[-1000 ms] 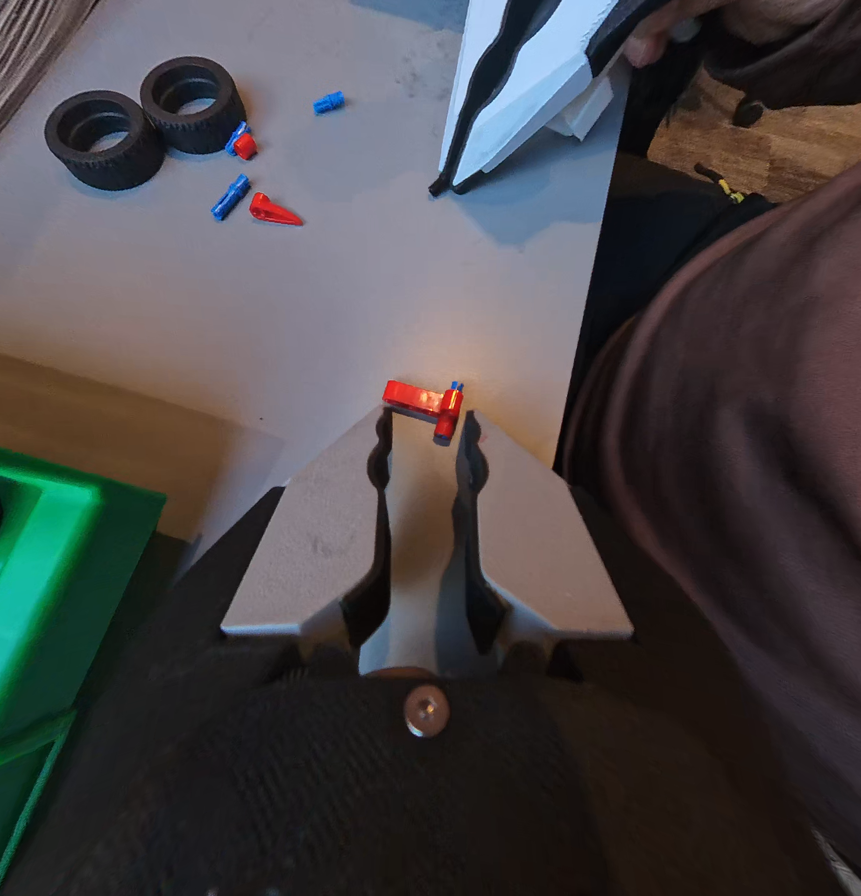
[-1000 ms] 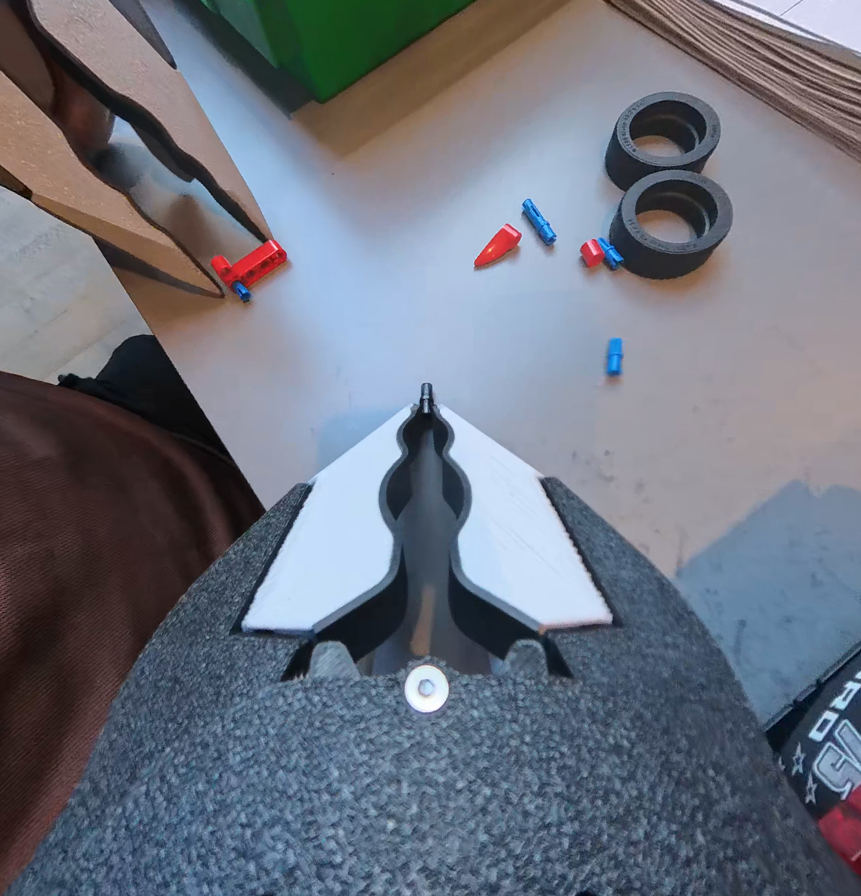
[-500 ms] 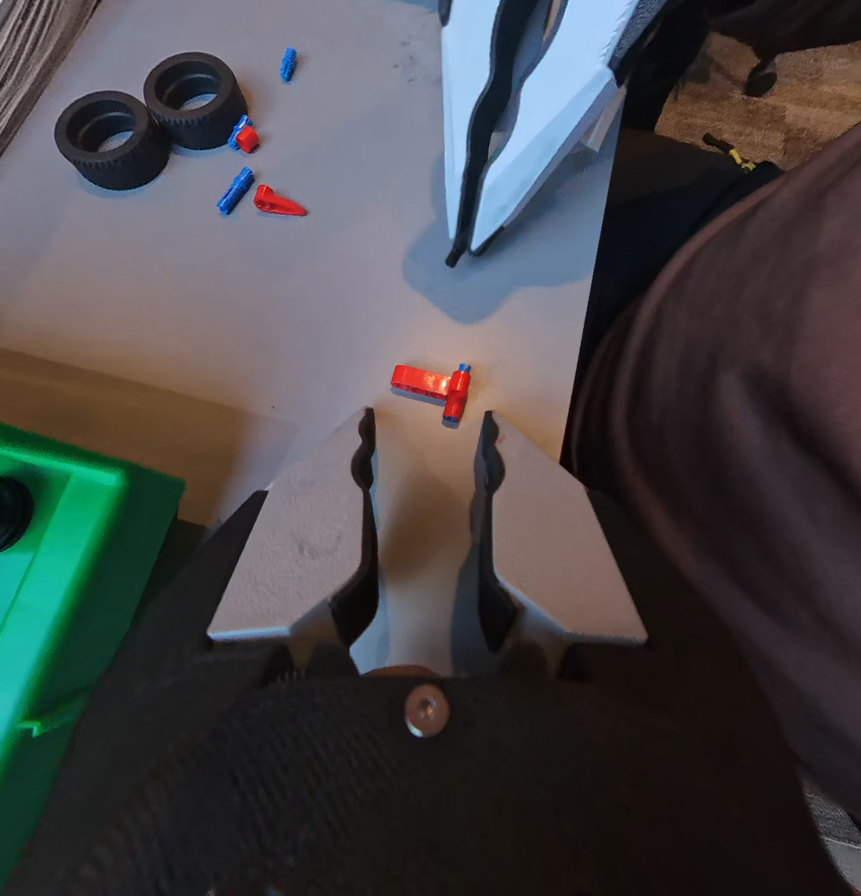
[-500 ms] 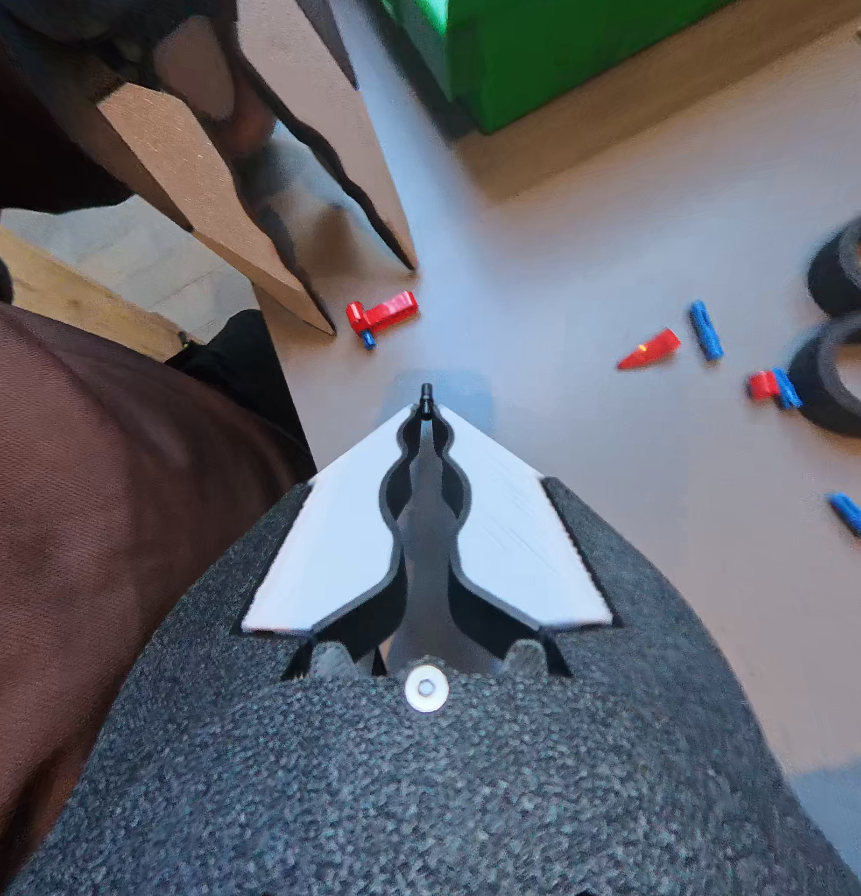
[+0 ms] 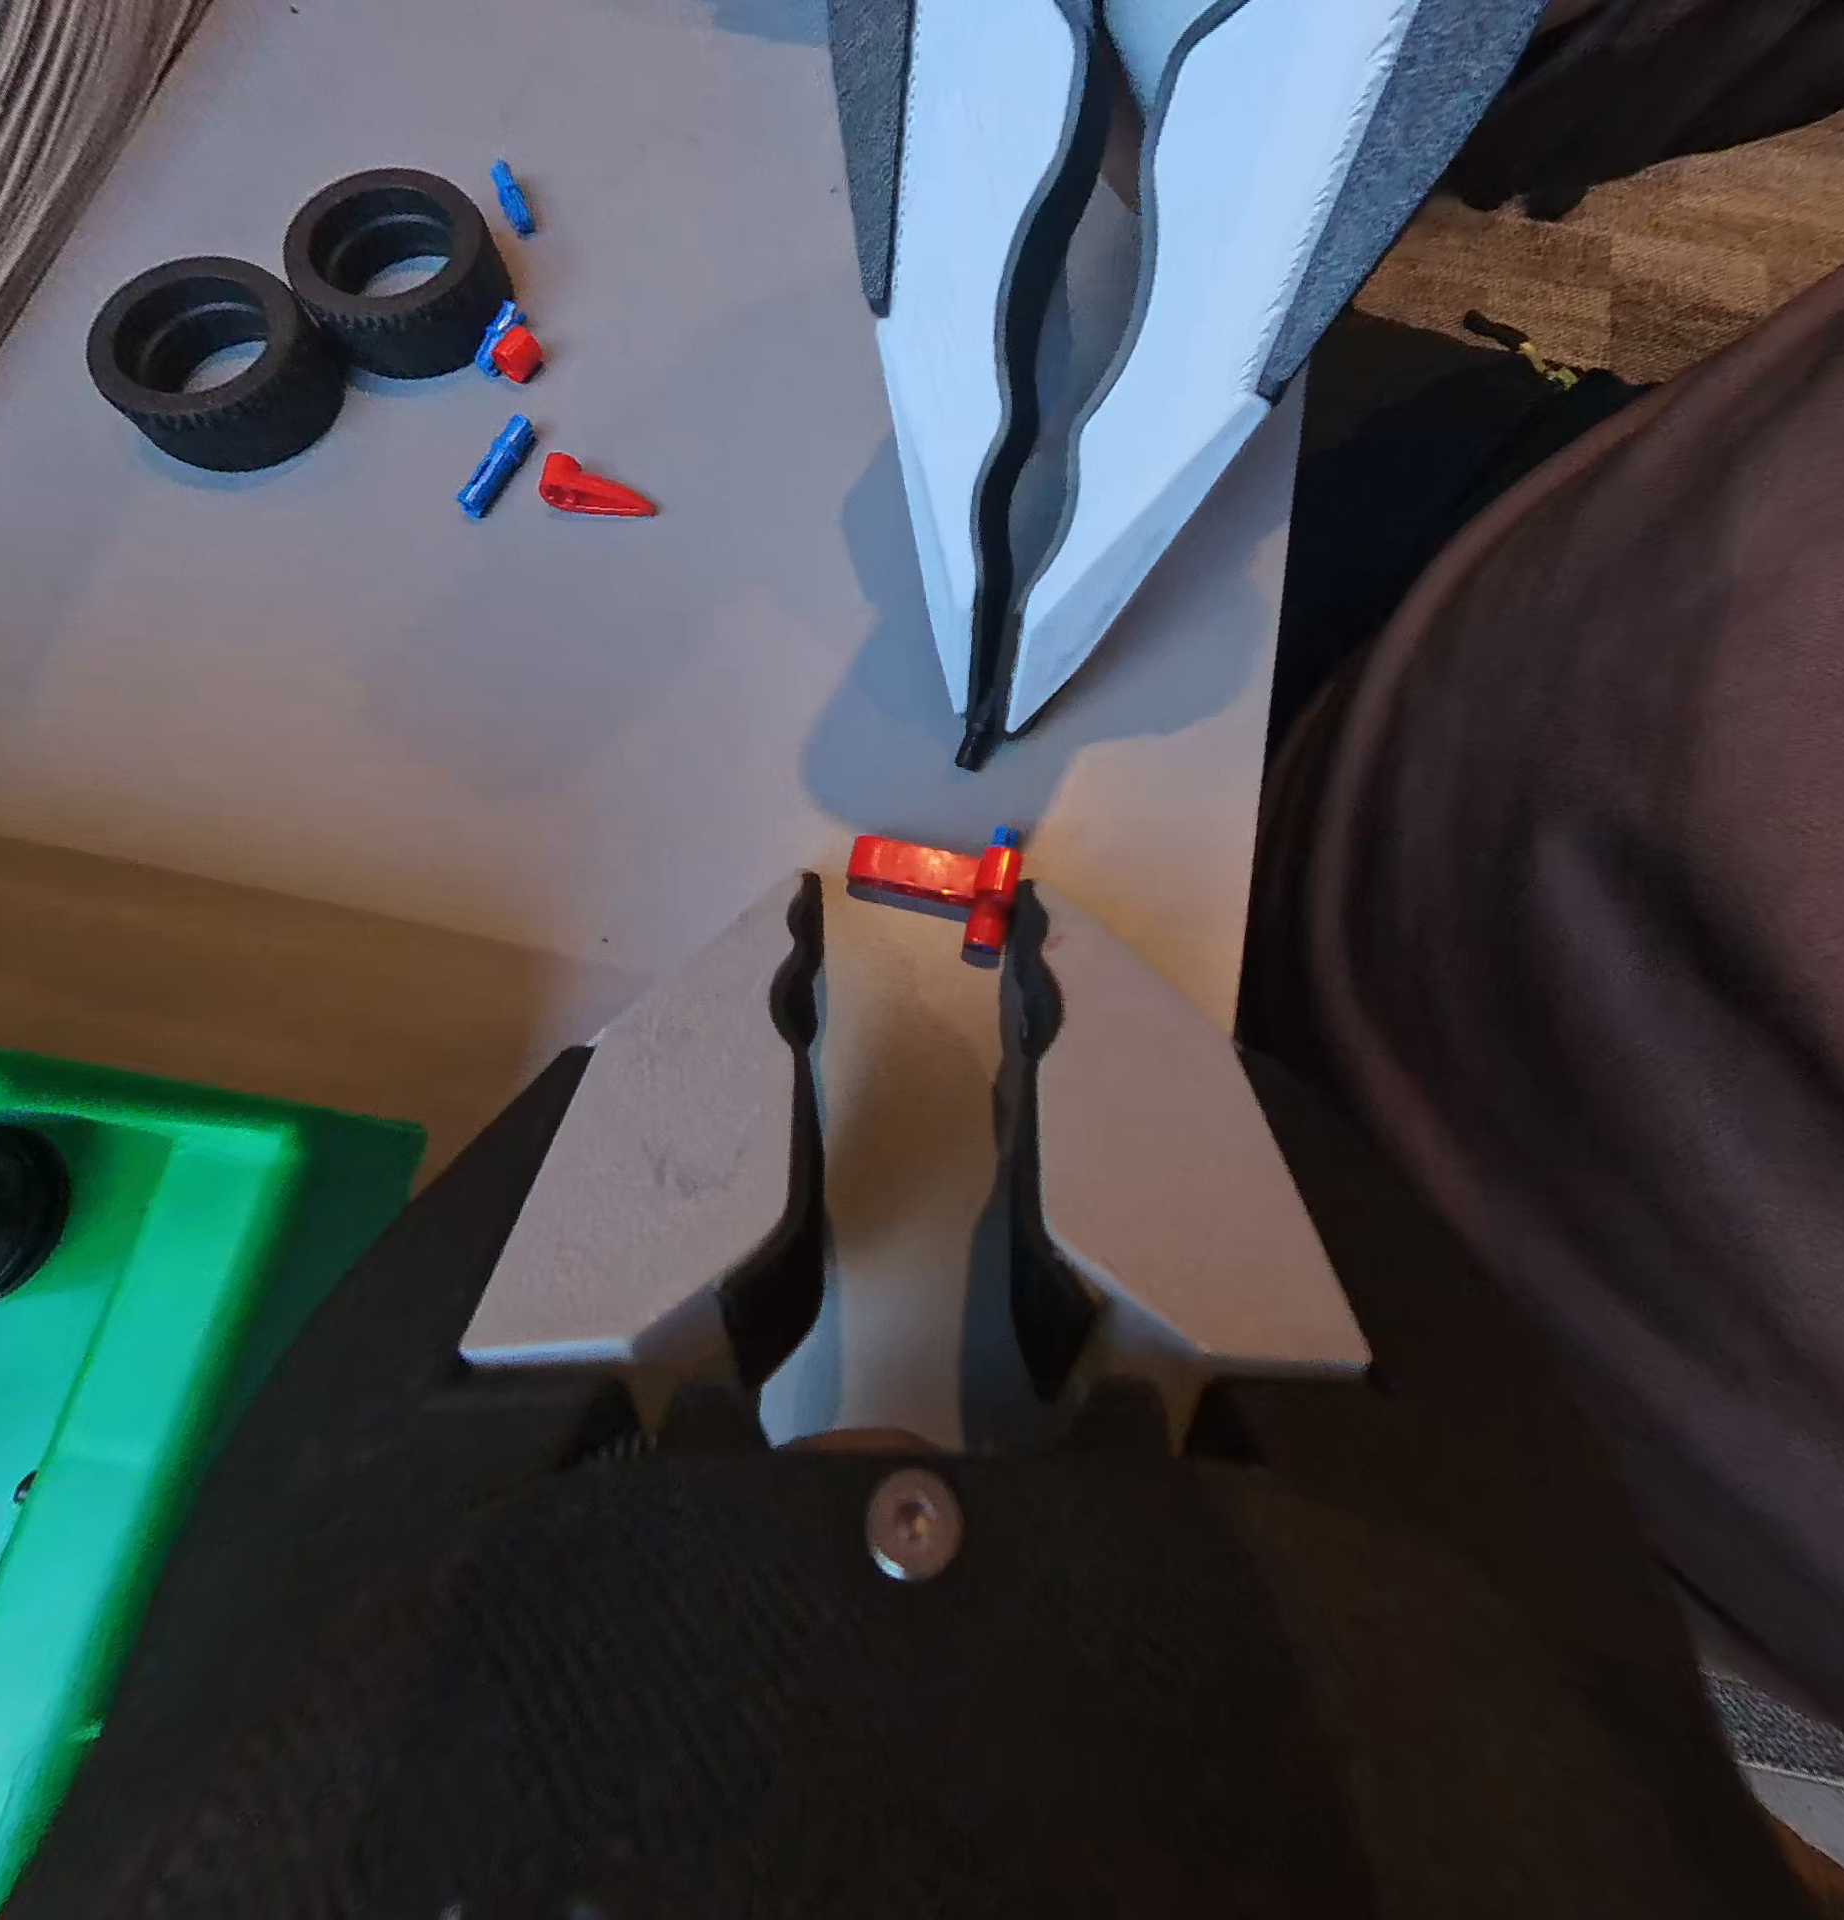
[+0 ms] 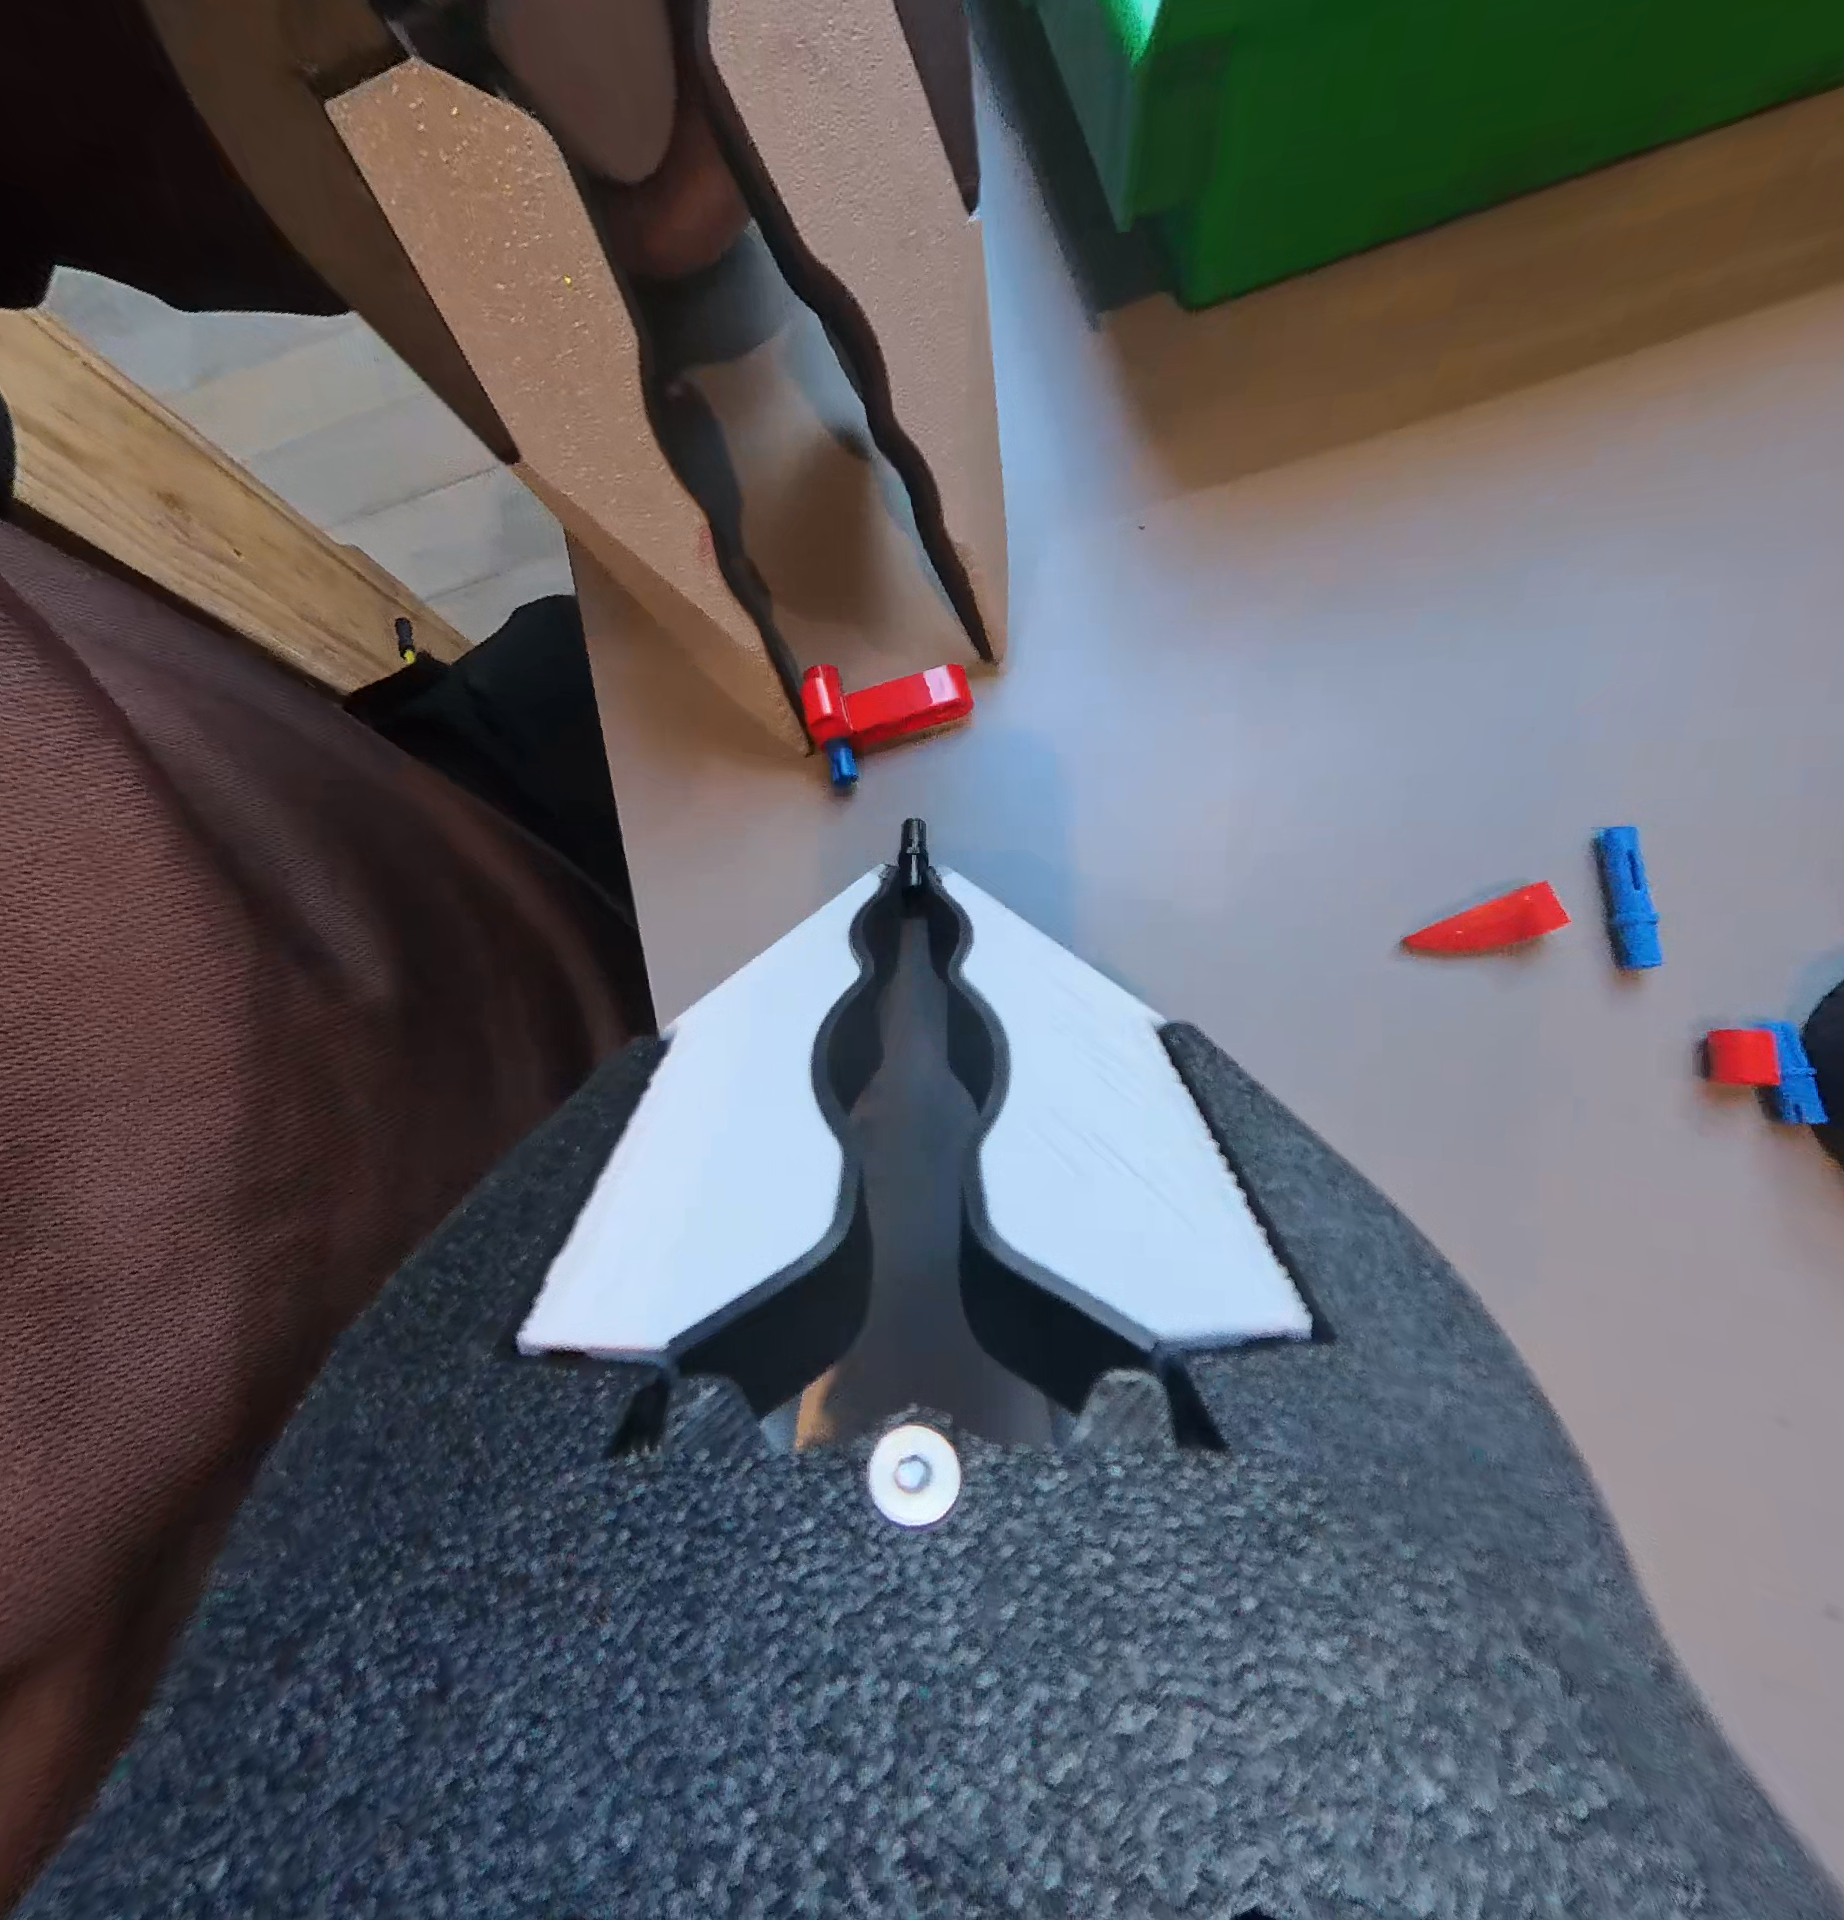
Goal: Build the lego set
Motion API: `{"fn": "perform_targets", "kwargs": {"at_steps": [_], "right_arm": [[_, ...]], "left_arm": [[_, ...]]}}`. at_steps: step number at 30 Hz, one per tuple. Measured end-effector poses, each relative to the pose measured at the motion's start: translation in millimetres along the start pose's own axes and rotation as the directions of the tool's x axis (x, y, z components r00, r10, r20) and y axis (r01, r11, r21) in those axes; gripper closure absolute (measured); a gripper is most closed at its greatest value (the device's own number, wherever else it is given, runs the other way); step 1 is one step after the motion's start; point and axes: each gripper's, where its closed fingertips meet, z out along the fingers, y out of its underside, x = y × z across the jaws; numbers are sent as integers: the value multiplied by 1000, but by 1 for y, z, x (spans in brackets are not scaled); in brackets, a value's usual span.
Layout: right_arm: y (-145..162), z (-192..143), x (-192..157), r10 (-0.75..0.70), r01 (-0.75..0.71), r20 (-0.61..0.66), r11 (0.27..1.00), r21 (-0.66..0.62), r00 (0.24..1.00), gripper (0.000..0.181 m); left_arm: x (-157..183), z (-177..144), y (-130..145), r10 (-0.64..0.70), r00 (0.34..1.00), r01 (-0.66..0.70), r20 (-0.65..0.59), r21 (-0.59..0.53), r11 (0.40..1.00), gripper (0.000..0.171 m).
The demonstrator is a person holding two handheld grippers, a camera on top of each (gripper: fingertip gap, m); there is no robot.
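Note:
A small red lego beam with a blue pin through one end (image 5: 939, 876) lies on the grey table near its edge; it also shows in the right wrist view (image 6: 882, 710). My left gripper (image 5: 918, 899) is open, its tips on either side of the red piece. My right gripper (image 6: 911, 868) is shut on a small black pin (image 6: 911, 844), which it holds just short of the red piece. In the left wrist view the right gripper (image 5: 985, 717) comes in from the top with the black pin (image 5: 972, 748) at its tip.
Two black tyres (image 5: 305, 312), loose blue pins (image 5: 494, 464), a red wedge (image 5: 585, 490) and a small red-and-blue piece (image 5: 510, 348) lie at the far left. A green bin (image 5: 118, 1299) stands left. A person's brown-clothed body (image 5: 1583, 935) is beyond the table edge. The tips of both grippers are at nearly the same place.
My right gripper has moved with the black pin close to the red piece. My left gripper opened, then came forward so its tips flank the piece.

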Motion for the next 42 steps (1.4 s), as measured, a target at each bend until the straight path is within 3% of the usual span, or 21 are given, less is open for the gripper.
{"fn": "perform_targets", "kwargs": {"at_steps": [18,42], "right_arm": [[-4,3,6,-41,41,-38,999,6,998,179],[-17,13,7,-92,91,48,996,9,995,179]], "left_arm": [[-1,0,0,5,1000,-5,-3,3,1000,141],[-2,1,-1,21,998,-21,-53,6,1000,142]]}}
